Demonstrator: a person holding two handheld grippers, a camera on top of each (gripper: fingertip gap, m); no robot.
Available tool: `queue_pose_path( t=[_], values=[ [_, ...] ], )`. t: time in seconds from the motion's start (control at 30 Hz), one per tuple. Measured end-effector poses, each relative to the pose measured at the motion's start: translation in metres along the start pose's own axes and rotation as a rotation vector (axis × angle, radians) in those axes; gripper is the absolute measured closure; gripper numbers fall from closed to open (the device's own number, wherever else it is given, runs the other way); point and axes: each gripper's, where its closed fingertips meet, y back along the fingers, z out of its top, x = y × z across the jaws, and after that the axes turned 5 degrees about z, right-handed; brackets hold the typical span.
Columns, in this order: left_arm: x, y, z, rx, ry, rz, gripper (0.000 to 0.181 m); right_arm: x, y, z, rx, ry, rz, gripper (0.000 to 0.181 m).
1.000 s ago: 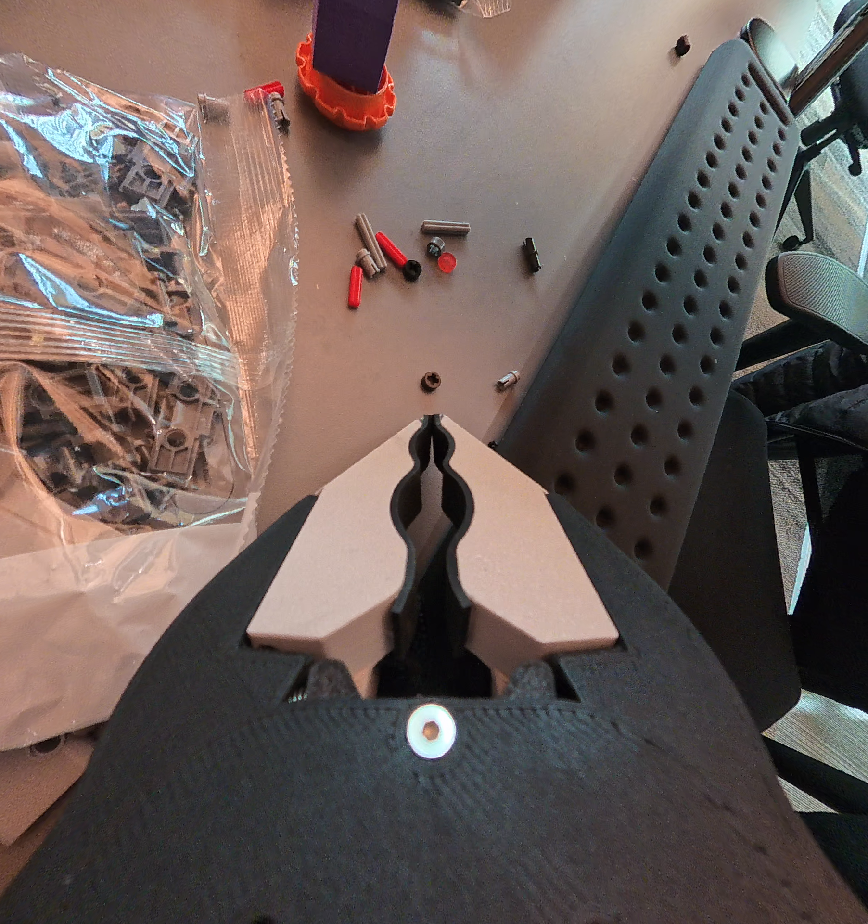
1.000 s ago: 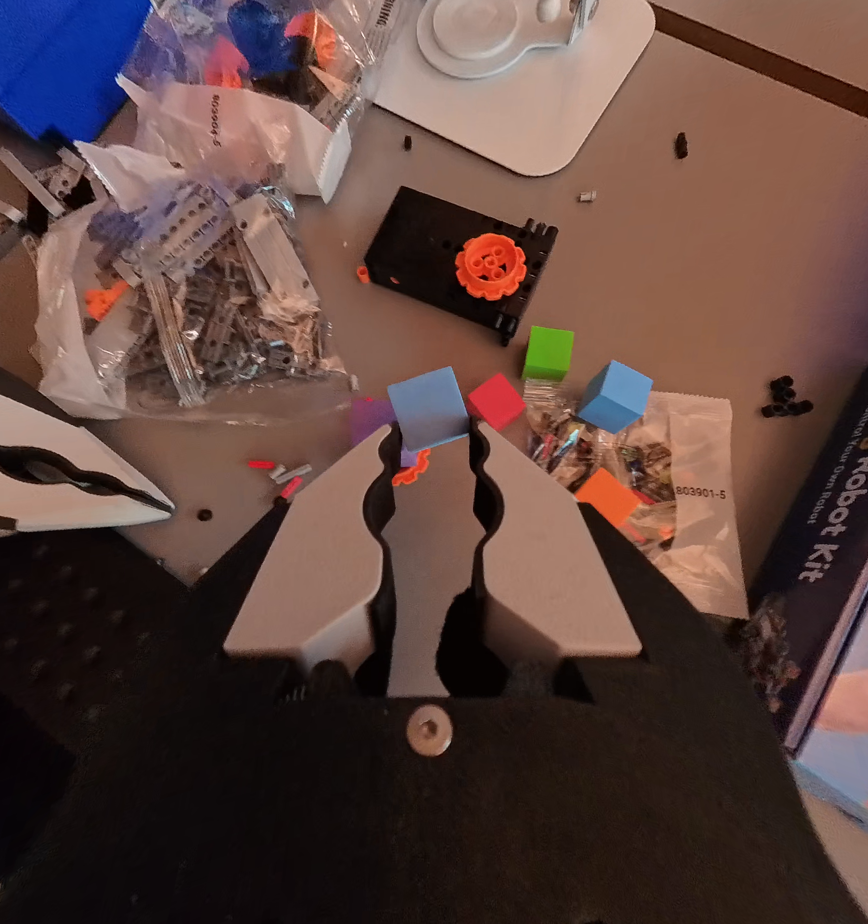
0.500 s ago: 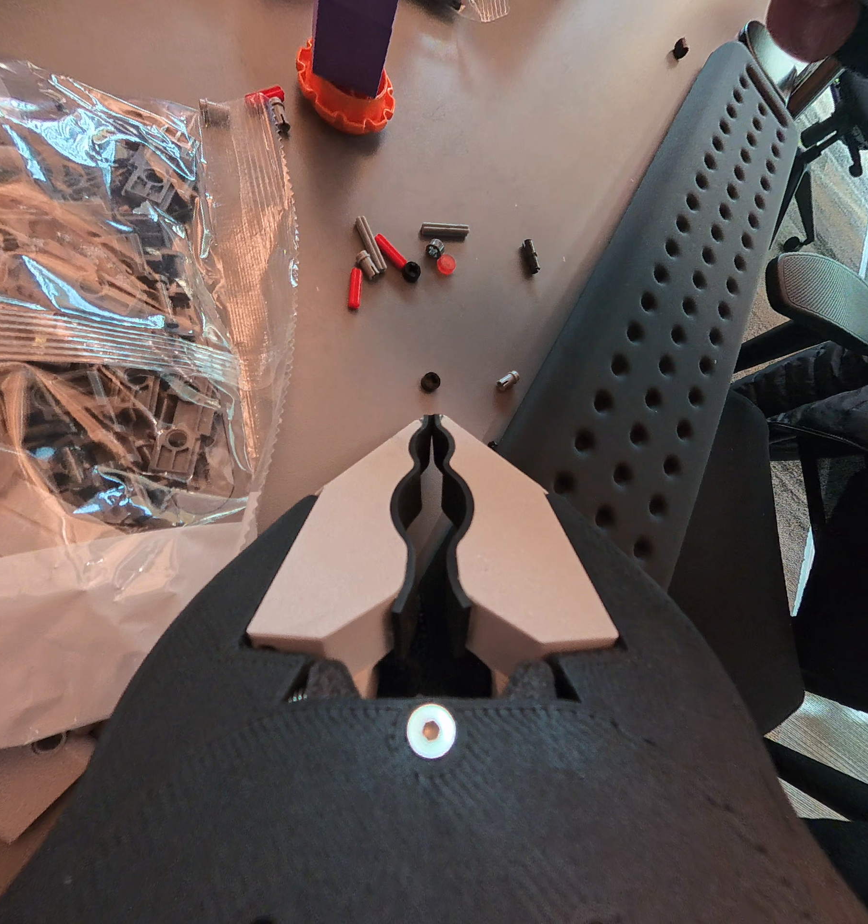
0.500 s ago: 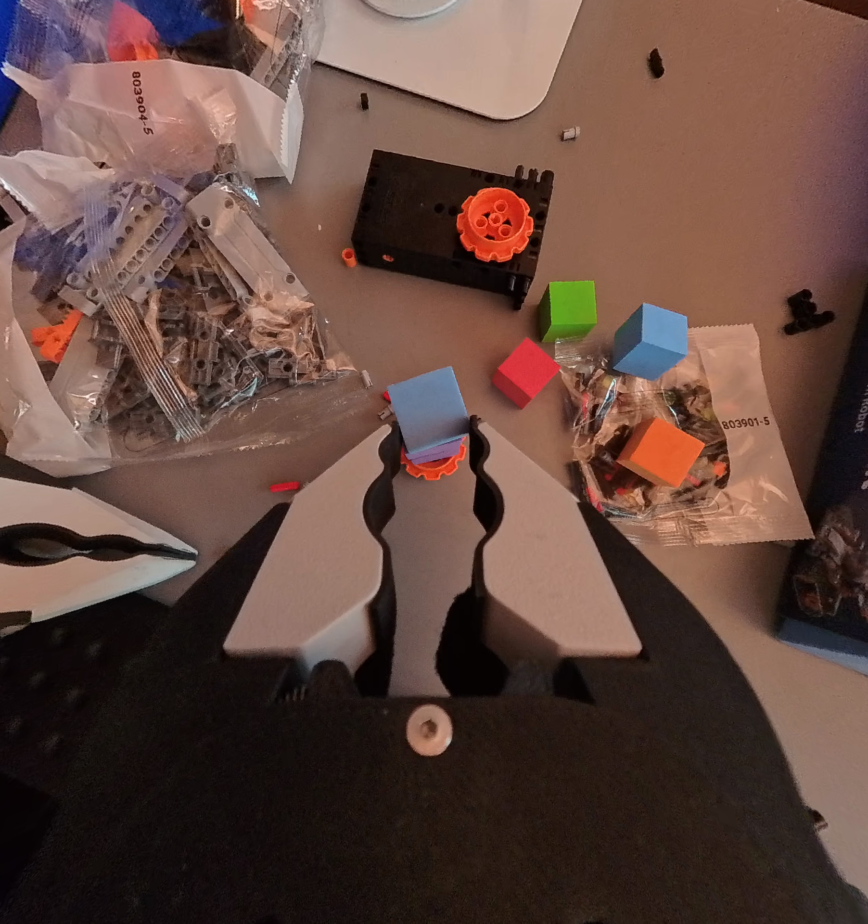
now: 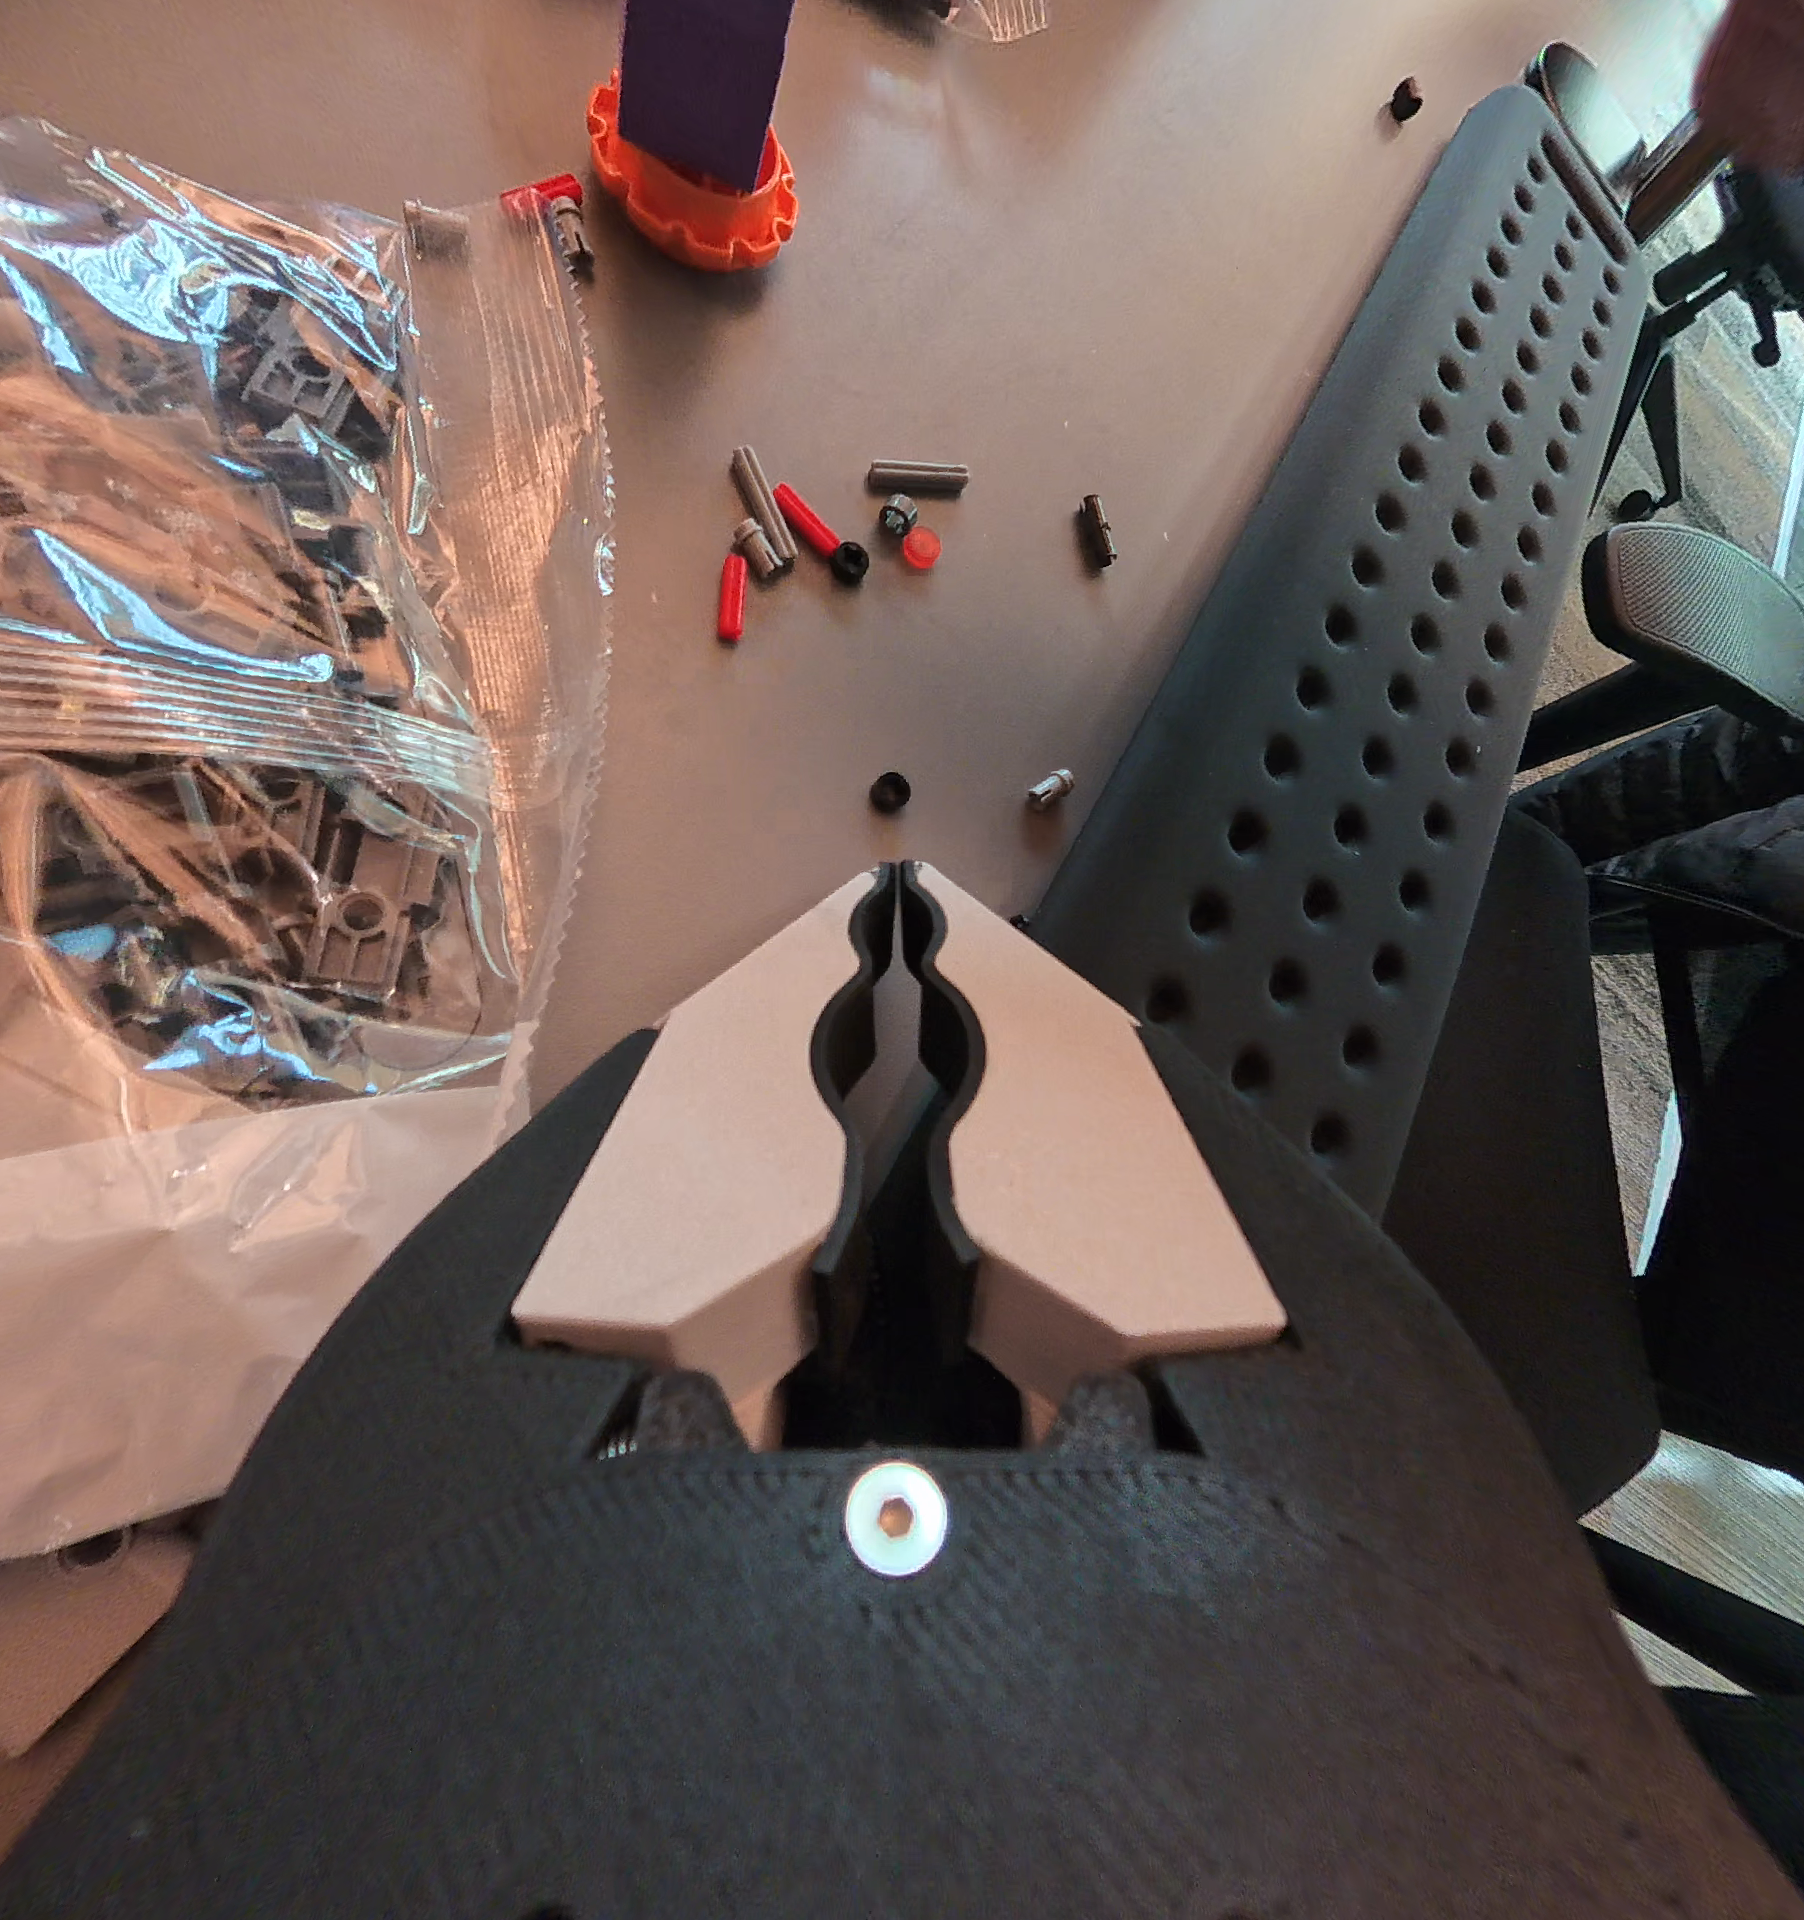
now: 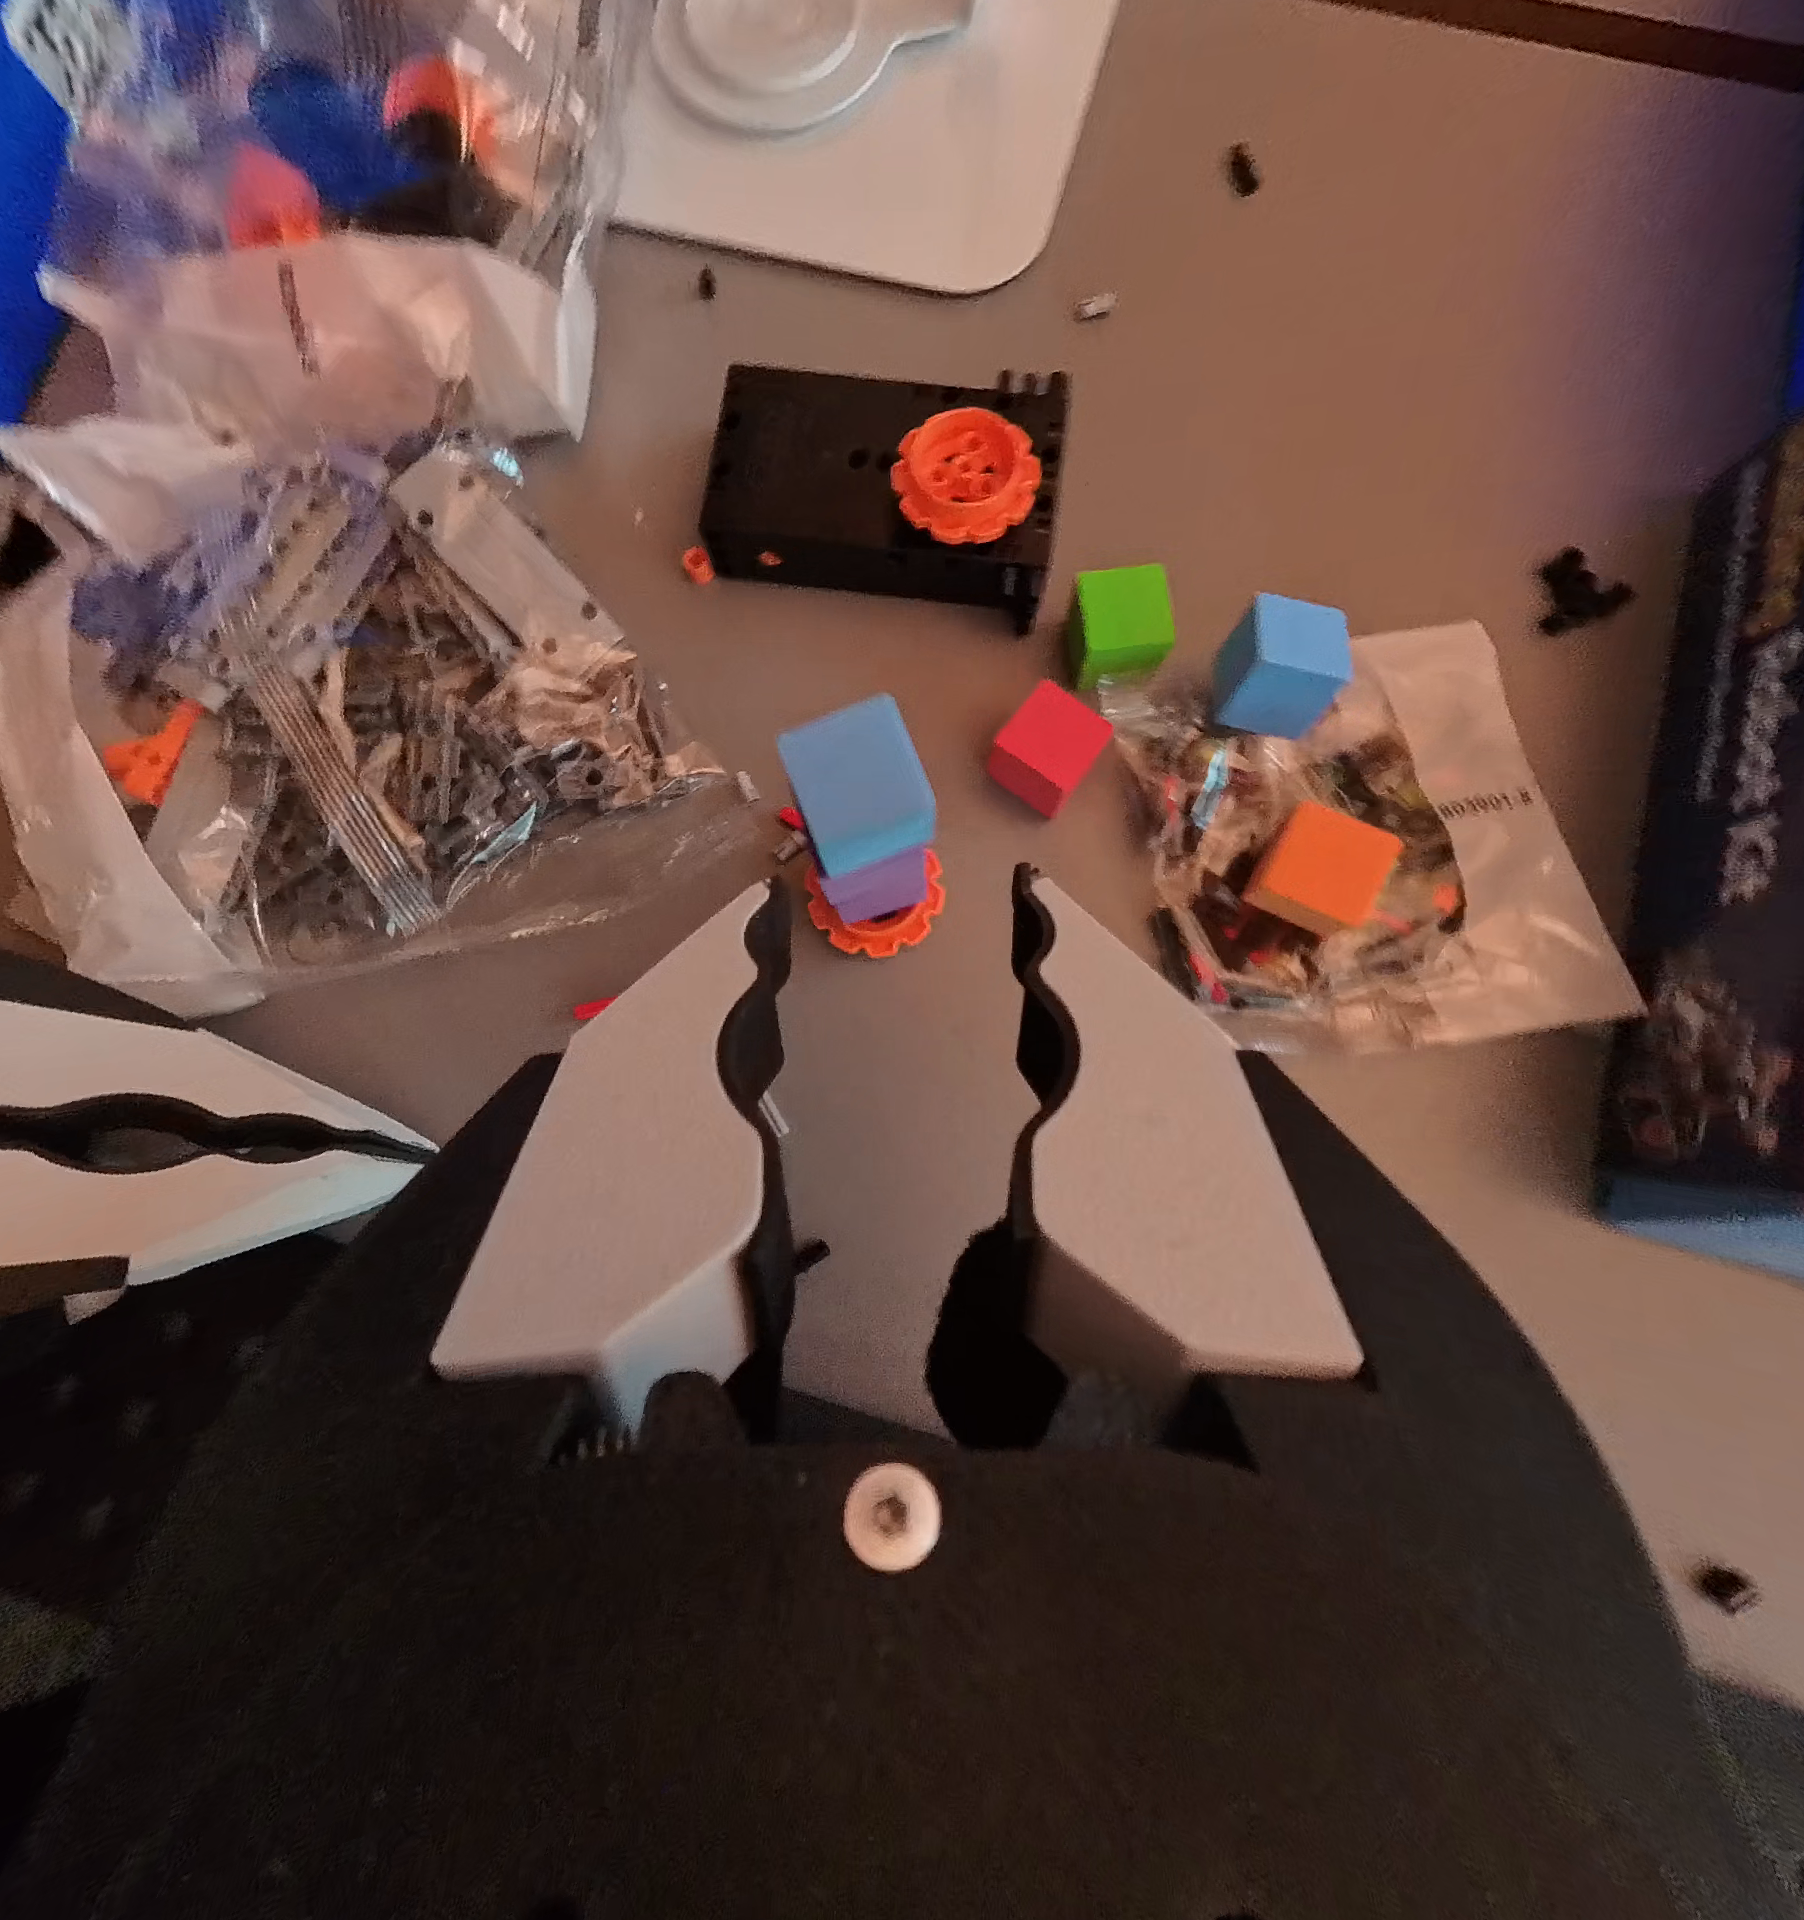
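Two tan fingers of the left gripper [image 5: 898,868] are clenched tip to tip with nothing between them, low over the brown table [image 5: 981,343]; just beyond the tips lie a small black ring [image 5: 889,792] and a short grey pin [image 5: 1050,787]; farther off is a scatter of red and grey pins [image 5: 825,525]; to the left a clear bag of grey parts [image 5: 223,665] covers much of the table; to the right a black perforated panel [image 5: 1397,644] runs along the edge; at the far end a purple block [image 5: 700,78] stands on an orange gear [image 5: 695,208].

In the right wrist view the right gripper [image 6: 898,883] is spread wide and grasps nothing; just beyond its fingertips, slightly left of the gap and apart from both, stands a stack: a light blue cube [image 6: 856,784] on the purple block [image 6: 874,886] on the orange gear [image 6: 862,930]; to the right lie a red cube [image 6: 1049,748], a green cube [image 6: 1123,623], a second blue cube [image 6: 1282,665] and an orange cube [image 6: 1324,864], the last two resting on a small clear packet [image 6: 1397,935]; farther off a black block [image 6: 877,499] carries another orange gear [image 6: 965,476]; the bag of grey parts [image 6: 358,748] lies on the left, a white plate [image 6: 877,156] at the far side and a dark box [image 6: 1739,883] at the right; the closed left gripper [image 6: 399,1148] shows at the near left; this view is somewhat blurred.
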Motion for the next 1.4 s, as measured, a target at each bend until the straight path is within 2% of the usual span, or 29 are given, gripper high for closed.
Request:
queue_pose_path(
  t=[0.1, 0.23, 0.37, 0.43, 0.47, 0.57, 0.83, 1.4],
  values=[
    [-0.001, 0.000, 0.000, 0.005, -0.002, -0.006, 0.175, -0.024, 0.014, -0.021, -0.077, -0.152, 0.011, 0.140],
    [-0.004, -0.001, -0.002, 0.016, -0.025, -0.015, 0.167, -0.070, 0.015, -0.076, -0.089, -0.217, -0.026, 0.144],
    [-0.008, 0.000, -0.003, 0.011, -0.058, -0.024, 0.166, -0.072, 0.006, -0.097, -0.116, -0.224, 0.098, 0.153],
    [-0.009, 0.000, -0.002, 0.005, -0.066, -0.029, 0.166, -0.068, 0.003, -0.097, -0.110, -0.223, 0.149, 0.159],
    [-0.010, 0.000, -0.002, 0.002, -0.068, -0.028, 0.166, -0.065, 0.003, -0.097, -0.121, -0.215, 0.169, 0.172],
    [-0.011, -0.001, -0.003, 0.001, -0.083, -0.024, 0.167, -0.065, 0.005, -0.095, -0.161, -0.258, 0.224, 0.181],
    [-0.015, -0.002, -0.004, 0.010, -0.099, -0.049, 0.169, -0.063, 0.005, -0.093, -0.177, -0.352, 0.355, 0.181],
    [-0.014, -0.003, -0.006, 0.029, -0.092, -0.046, 0.166, -0.045, 0.009, -0.094, -0.134, -0.415, 0.578, 0.181]
  ],
)
